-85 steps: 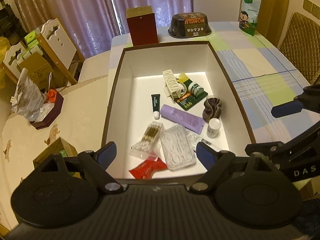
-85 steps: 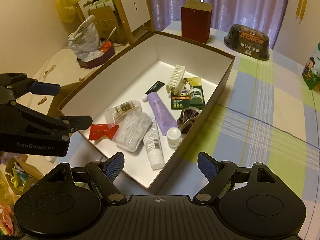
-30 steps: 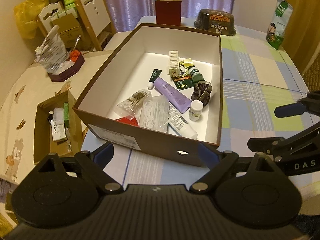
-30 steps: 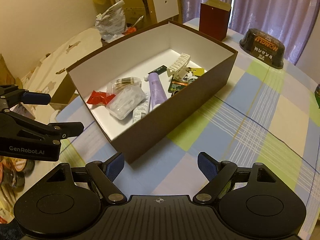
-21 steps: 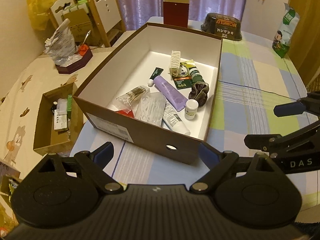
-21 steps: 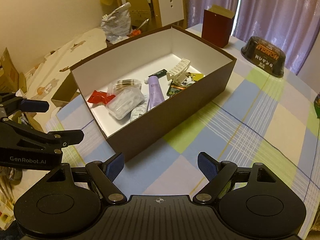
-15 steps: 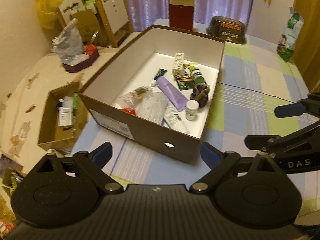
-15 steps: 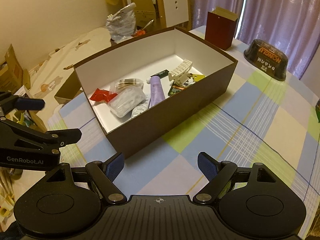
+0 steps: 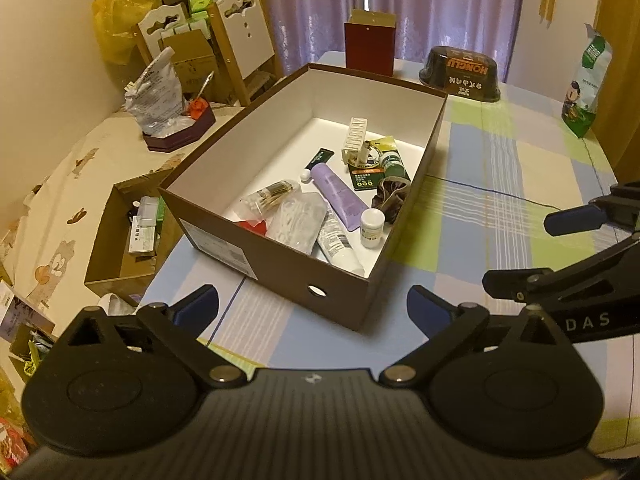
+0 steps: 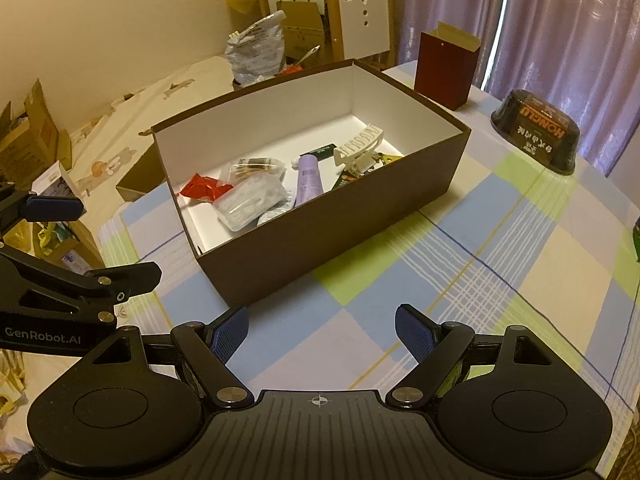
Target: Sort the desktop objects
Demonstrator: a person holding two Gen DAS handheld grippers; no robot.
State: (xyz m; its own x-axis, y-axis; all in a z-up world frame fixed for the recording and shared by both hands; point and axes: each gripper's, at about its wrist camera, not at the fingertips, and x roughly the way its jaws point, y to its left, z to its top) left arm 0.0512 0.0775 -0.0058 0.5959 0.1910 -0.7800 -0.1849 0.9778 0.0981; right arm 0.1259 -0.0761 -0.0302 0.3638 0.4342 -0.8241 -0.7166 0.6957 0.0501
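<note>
Left gripper [image 9: 312, 310]: jaws wide apart, holding nothing
Right gripper [image 10: 322, 334]: jaws wide apart, holding nothing
Brown box [image 9: 280, 264]: frame centre, on tabletop [image 10: 500, 264], holding small items

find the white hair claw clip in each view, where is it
Left wrist view: the white hair claw clip stands toward the far end of the brown box, above the purple tube.
Right wrist view: the clip lies right of centre in the box, right of the purple tube.
Shared landmark: the dark red paper bag behind the box.
</note>
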